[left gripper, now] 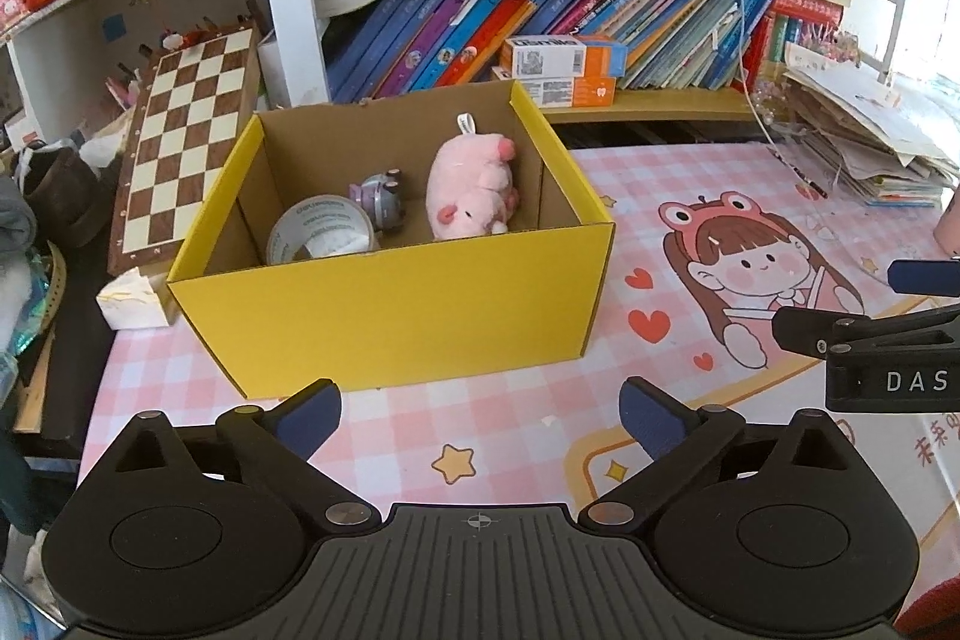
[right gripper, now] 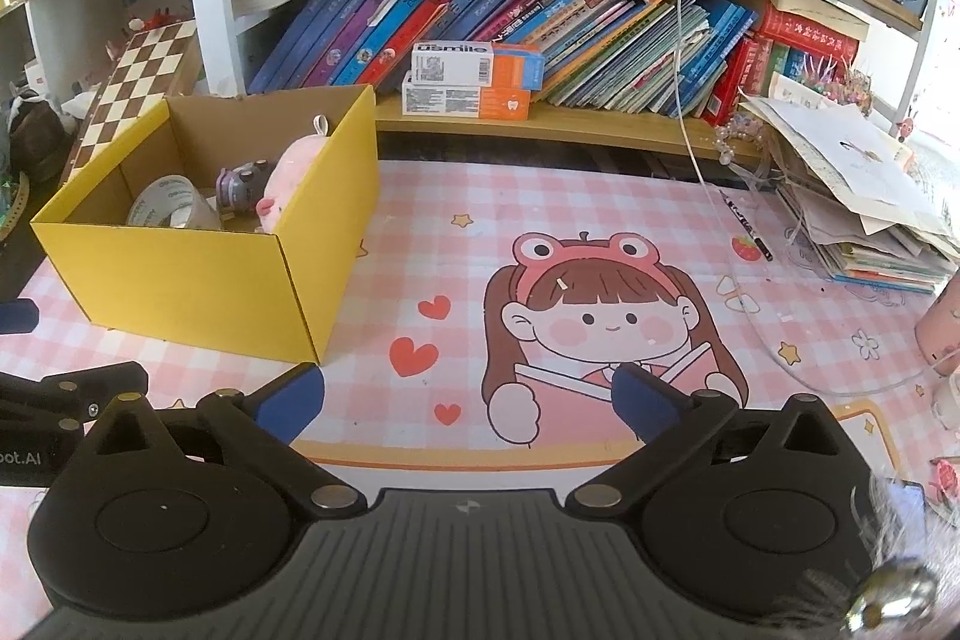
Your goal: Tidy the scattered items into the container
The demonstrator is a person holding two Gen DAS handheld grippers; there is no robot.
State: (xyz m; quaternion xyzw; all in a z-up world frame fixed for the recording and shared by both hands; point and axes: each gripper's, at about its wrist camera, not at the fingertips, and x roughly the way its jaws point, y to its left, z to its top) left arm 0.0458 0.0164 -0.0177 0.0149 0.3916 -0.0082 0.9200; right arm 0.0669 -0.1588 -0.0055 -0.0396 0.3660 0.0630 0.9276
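Observation:
A yellow cardboard box (left gripper: 390, 304) (right gripper: 180, 280) stands open-topped on the pink desk mat. Inside it lie a pink plush pig (left gripper: 474, 187) (right gripper: 288, 178), a small purple-grey toy (left gripper: 381, 199) (right gripper: 240, 181) and a roll of clear tape (left gripper: 321, 229) (right gripper: 171, 208). My left gripper (left gripper: 480, 418) hovers just in front of the box, open, with nothing between its blue pads. My right gripper (right gripper: 468, 400) is open over the cartoon girl on the mat, to the right of the box, also with nothing between its pads. The right gripper's fingers (left gripper: 864, 328) show at the left view's right edge.
A shelf of leaning books (right gripper: 540, 22) and two toothpaste boxes (right gripper: 474, 79) run behind the mat. A chessboard (left gripper: 186, 142) leans left of the box. Stacked papers (right gripper: 858, 202) and a black pen (right gripper: 747, 223) lie at the right; a pink cup (right gripper: 942, 334) stands at the right edge.

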